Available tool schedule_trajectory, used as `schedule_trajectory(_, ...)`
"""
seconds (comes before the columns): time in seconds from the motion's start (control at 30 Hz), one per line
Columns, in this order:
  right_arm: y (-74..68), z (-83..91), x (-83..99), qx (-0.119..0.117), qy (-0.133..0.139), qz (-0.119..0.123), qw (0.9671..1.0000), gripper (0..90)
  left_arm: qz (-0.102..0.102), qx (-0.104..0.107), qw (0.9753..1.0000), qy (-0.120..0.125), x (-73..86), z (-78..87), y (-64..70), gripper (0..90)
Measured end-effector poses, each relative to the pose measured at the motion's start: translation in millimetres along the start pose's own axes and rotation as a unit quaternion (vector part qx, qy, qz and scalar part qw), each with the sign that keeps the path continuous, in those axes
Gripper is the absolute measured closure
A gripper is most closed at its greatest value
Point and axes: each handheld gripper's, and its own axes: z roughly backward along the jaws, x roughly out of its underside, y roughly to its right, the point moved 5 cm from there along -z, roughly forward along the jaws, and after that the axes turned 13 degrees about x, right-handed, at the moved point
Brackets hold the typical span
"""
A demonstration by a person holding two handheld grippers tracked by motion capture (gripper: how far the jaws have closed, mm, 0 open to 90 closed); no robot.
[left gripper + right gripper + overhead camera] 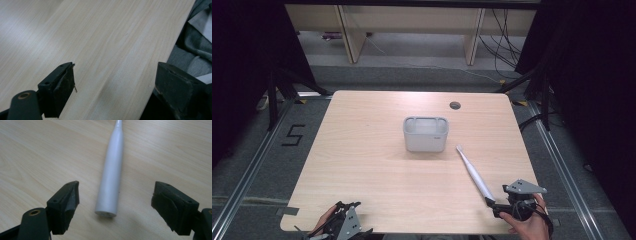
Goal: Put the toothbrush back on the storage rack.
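My right hand-held gripper sits at the near right corner of the pale wooden surface, its jaws spread wide and gripping nothing. In the right gripper view the blunt flat end of a slim white plastic electric toothbrush lies on the wood between those two black jaws, touching neither of them. From above, the toothbrush runs at a slant from my right hand-held gripper up toward the middle of the surface, its narrow brush end pointing at the far side and stopping just beside the near right corner of a light grey rectangular plastic holder. That holder stands upright near the centre of the surface, a little toward the far edge, with an open top split into compartments; I cannot tell what, if anything, is inside. My right hand wraps the gripper body at the near edge.

My left hand-held gripper rests at the near left corner, by the near edge. In the left gripper view its jaws are released and wide apart over bare wood, the right-hand one out past the edge of the surface, over grey cloth.

A small dark round hole sits near the far edge, toward the right.
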Motion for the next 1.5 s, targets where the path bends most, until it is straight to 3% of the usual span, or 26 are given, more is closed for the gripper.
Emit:
schedule_trajectory(0.1, 0.2, 2.1, -0.6, 0.009, -0.005, 0.002, 0.9999, 22.0, -0.006, 0.002, 1.0000, -0.003, 0.2, 0.0, -1.2, 15.4)
schedule_trajectory(0.13, -3.0, 2.6, -1.1, 0.009, -0.009, -0.014, 0.9998, 21.6, -0.006, 0.005, 1.0000, -0.003, -0.1, 0.3, -1.0, 15.4)
schedule_trajectory(0.2, -0.1, 0.3, -4.4, 0.002, -0.004, 0.013, 0.9999, 22.0, -0.004, 0.004, 1.0000, 0.000, -0.6, -0.3, -0.3, 15.4)
schedule_trajectory(0.27, -1.9, 1.1, -6.5, 0.005, -0.015, 0.003, 0.9999, 22.0, -0.005, -0.002, 1.0000, -0.002, -0.2, -0.8, -0.8, 15.4)
schedule_trajectory(0.33, -2.8, 0.5, -10.9, 0.010, -0.023, 0.002, 0.9997, 23.7, -0.005, 0.006, 1.0000, -0.004, 0.0, 0.4, -0.9, 15.4)
schedule_trajectory(0.37, -0.9, -0.7, -13.5, 0.014, -0.020, 0.015, 0.9996, 23.9, -0.005, 0.006, 1.0000, -0.002, 0.0, 0.3, -1.1, 15.4)
schedule_trajectory(0.4, -4.5, 0.4, -14.2, 0.010, -0.037, -0.001, 0.9993, 24.4, -0.005, 0.005, 1.0000, -0.003, 0.1, 0.4, -1.2, 15.3)
schedule_trajectory(0.43, -5.0, -0.4, -16.2, 0.009, -0.033, -0.002, 0.9994, 25.3, -0.004, -0.001, 1.0000, -0.002, 0.1, 0.0, -1.4, 15.2)
schedule_trajectory(0.53, -2.1, -2.7, -21.3, 0.006, -0.040, 0.020, 0.9990, 27.3, -0.005, 0.000, 1.0000, -0.002, -0.6, 0.0, -1.2, 15.2)
schedule_trajectory(0.63, -3.1, -5.0, -24.1, 0.008, -0.053, 0.003, 0.9986, 29.6, -0.004, 0.002, 1.0000, -0.001, -0.3, -0.1, -0.5, 15.2)
schedule_trajectory(0.7, -0.6, -9.1, -26.1, 0.009, -0.054, 0.023, 0.9982, 31.4, -0.005, 0.007, 1.0000, -0.003, -0.2, 0.2, -0.8, 15.2)
schedule_trajectory(0.77, -1.7, -12.5, -29.1, 0.004, -0.064, 0.021, 0.9977, 32.5, -0.006, 0.000, 1.0000, -0.003, -0.1, -0.1, -1.2, 15.2)
schedule_trajectory(0.87, 0.0, -18.7, -35.7, 0.003, -0.068, 0.041, 0.9968, 34.2, -0.006, 0.007, 1.0000, -0.004, -0.2, 0.2, -1.0, 15.2)
schedule_trajectory(0.93, -1.1, -22.0, -41.3, 0.003, -0.071, 0.042, 0.9966, 34.9, -0.004, 0.007, 1.0000, -0.002, -0.4, 0.1, -0.6, 15.2)
schedule_trajectory(0.97, -3.9, -22.6, -43.2, 0.001, -0.081, 0.031, 0.9962, 34.9, -0.005, 0.007, 1.0000, -0.003, -0.2, 0.3, -0.8, 15.2)
schedule_trajectory(1.07, -3.1, -24.4, -51.1, 0.000, -0.089, 0.040, 0.9952, 35.3, -0.006, 0.005, 0.9999, -0.006, 0.5, 0.4, -1.5, 15.2)
schedule_trajectory(1.23, 1.4, -29.8, -63.2, 0.006, -0.084, 0.038, 0.9957, 35.5, -0.005, 0.003, 1.0000, 0.000, -0.8, 0.2, -0.5, 15.2)
schedule_trajectory(1.3, 0.1, -31.3, -65.2, 0.005, -0.098, 0.036, 0.9945, 36.2, -0.005, -0.001, 1.0000, -0.001, -0.5, -0.4, -1.1, 15.2)
schedule_trajectory(1.33, 1.4, -33.7, -66.2, 0.006, -0.094, 0.046, 0.9945, 36.7, -0.007, 0.006, 0.9999, -0.005, -0.3, 0.3, -1.3, 15.2)
schedule_trajectory(1.5, 1.3, -39.9, -67.1, 0.004, -0.102, 0.051, 0.9935, 38.5, -0.005, 0.007, 1.0000, 0.000, -0.7, -0.3, -1.0, 15.2)
